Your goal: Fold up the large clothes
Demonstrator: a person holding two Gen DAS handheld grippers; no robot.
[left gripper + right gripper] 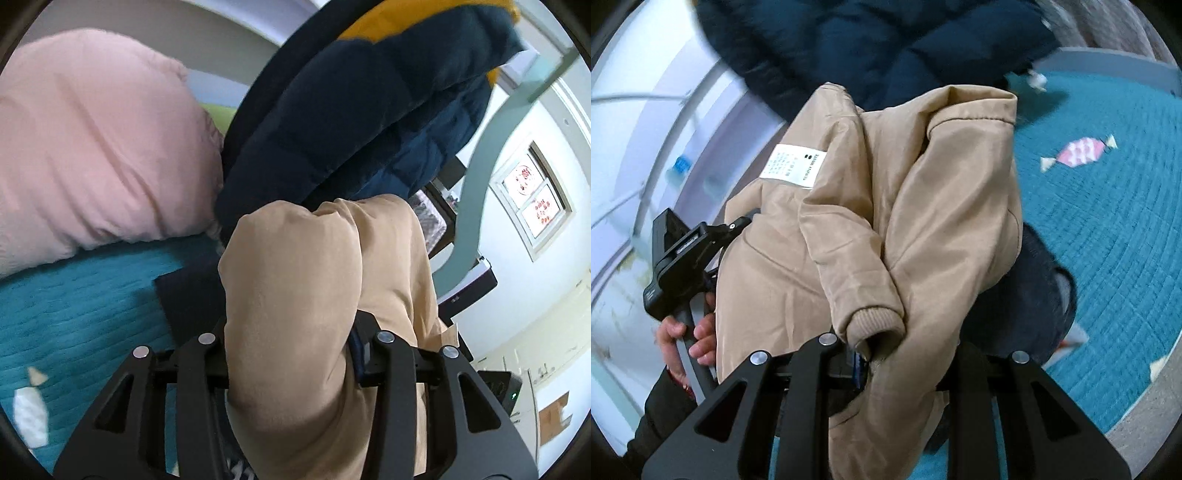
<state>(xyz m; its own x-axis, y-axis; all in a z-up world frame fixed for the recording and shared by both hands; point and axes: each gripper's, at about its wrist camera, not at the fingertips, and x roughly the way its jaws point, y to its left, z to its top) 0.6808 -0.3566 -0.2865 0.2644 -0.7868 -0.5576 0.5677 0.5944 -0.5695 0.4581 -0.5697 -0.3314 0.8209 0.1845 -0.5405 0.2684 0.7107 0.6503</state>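
Both grippers, left [291, 354] and right [897, 363], clench the tan jacket [886, 206]; keep it taut and level over the bed [1108, 229].

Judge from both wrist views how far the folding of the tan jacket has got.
Done: nothing looks neatly folded yet. In hand: both grippers, left and right, clamp the tan jacket, which hangs bunched above the teal bedspread, its lining and label showing. Left: spreading it flat and folding; the navy coat also lies heaped.
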